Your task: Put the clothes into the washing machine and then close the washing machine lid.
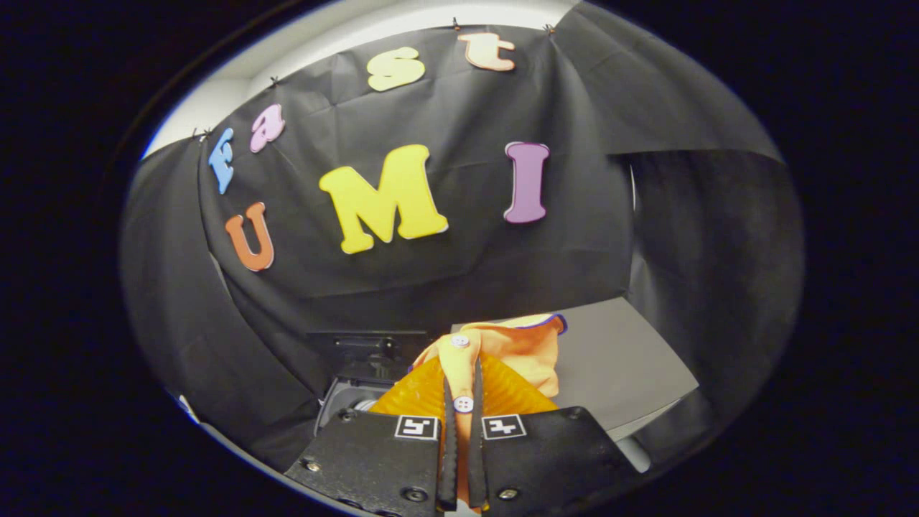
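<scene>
Tongs narrow — both fingers pinch the orange shirt along its buttoned strip; cloth bunches just beyond the tips, over the grey table, washing machine left.

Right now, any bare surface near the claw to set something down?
Yes: the flat grey top right of the orange buttoned garment is bare. Crowded: claw shut on the garment, dark washer opening just left.
</scene>
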Demonstrator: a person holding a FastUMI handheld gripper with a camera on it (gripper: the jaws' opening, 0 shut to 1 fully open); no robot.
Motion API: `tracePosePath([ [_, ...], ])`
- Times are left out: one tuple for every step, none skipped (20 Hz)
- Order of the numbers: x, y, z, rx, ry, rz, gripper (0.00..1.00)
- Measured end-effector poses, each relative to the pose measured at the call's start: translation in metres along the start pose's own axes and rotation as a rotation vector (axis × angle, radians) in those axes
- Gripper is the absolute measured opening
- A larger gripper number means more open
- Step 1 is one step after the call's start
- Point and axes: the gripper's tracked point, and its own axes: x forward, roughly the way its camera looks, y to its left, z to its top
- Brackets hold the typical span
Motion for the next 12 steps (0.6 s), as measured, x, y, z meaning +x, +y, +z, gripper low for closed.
tracePosePath([
  [-0.010,0.014,0.002,-0.006,-0.011,0.011,0.09],
  [-0.019,0.028,0.008,-0.008,-0.032,0.022,0.09],
  [-0.026,0.040,0.010,-0.017,-0.045,0.032,0.09],
  [-0.032,0.054,0.014,-0.023,-0.057,0.042,0.09],
  [-0.039,0.070,0.017,-0.026,-0.068,0.056,0.09],
  [-0.042,0.083,0.019,-0.028,-0.076,0.067,0.09],
  [-0.044,0.095,0.020,-0.030,-0.080,0.077,0.09],
  [-0.046,0.110,0.022,-0.033,-0.086,0.092,0.09],
  [-0.047,0.122,0.021,-0.032,-0.090,0.103,0.09],
  [-0.046,0.137,0.022,-0.034,-0.091,0.120,0.09],
  [-0.050,0.150,0.026,-0.032,-0.093,0.130,0.09],
  [-0.047,0.163,0.025,-0.037,-0.089,0.146,0.09],
])
